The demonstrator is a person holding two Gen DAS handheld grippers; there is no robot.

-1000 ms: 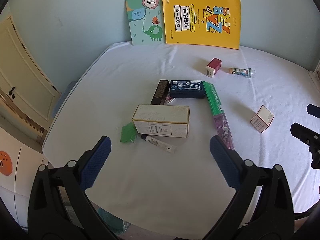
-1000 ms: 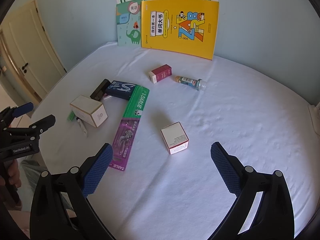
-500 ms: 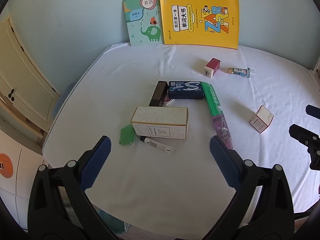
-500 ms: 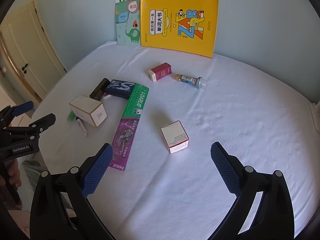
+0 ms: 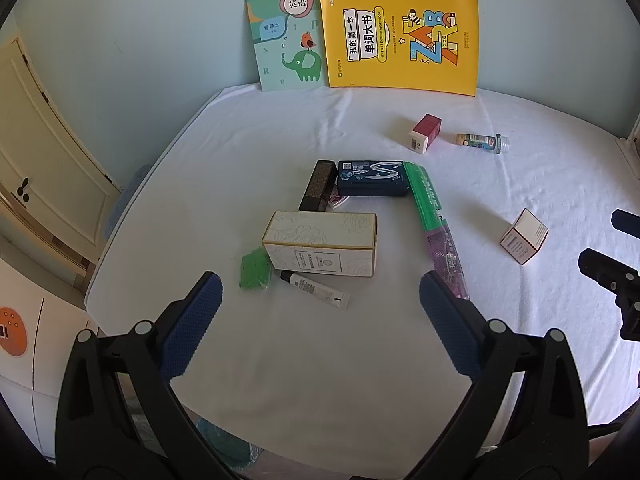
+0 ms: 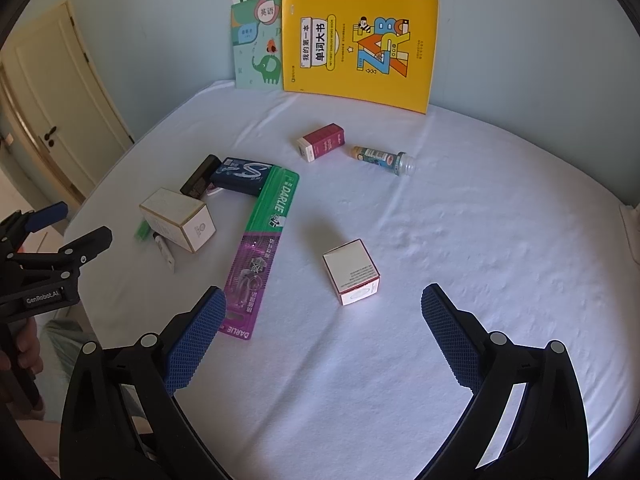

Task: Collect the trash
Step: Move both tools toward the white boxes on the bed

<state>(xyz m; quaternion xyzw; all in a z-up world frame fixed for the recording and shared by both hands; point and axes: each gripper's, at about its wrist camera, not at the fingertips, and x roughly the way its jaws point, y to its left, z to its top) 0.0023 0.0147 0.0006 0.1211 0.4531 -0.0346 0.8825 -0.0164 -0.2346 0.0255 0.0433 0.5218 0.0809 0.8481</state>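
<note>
The left gripper (image 5: 320, 304) is held wide apart and empty above the near edge of the white-covered counter (image 5: 320, 360); the right gripper (image 6: 322, 308) is likewise spread open with nothing between its blue pads. Just ahead of the left gripper a small white tube with a black cap (image 5: 314, 289) is seen, touching the front of a cream cardboard box with gold edging (image 5: 322, 248), and a crumpled green wrapper (image 5: 253, 269) lies beside the box's left end. Ahead of the right gripper a small white cube carton with red edges (image 6: 352, 271) stands alone. To its left a long green and purple toothbrush pack (image 6: 260, 248) is laid lengthwise. Beyond the cream box a black oblong box (image 5: 318, 186) and a dark blue flat carton (image 5: 372, 178) are placed close together. Farther back, a maroon and white small box (image 6: 321, 142) and a little clear-capped bottle lying on its side (image 6: 382, 158) are found near each other. Against the pale wall a yellow book (image 6: 358, 52) and a teal elephant notebook (image 6: 258, 50) are propped upright.
</note>
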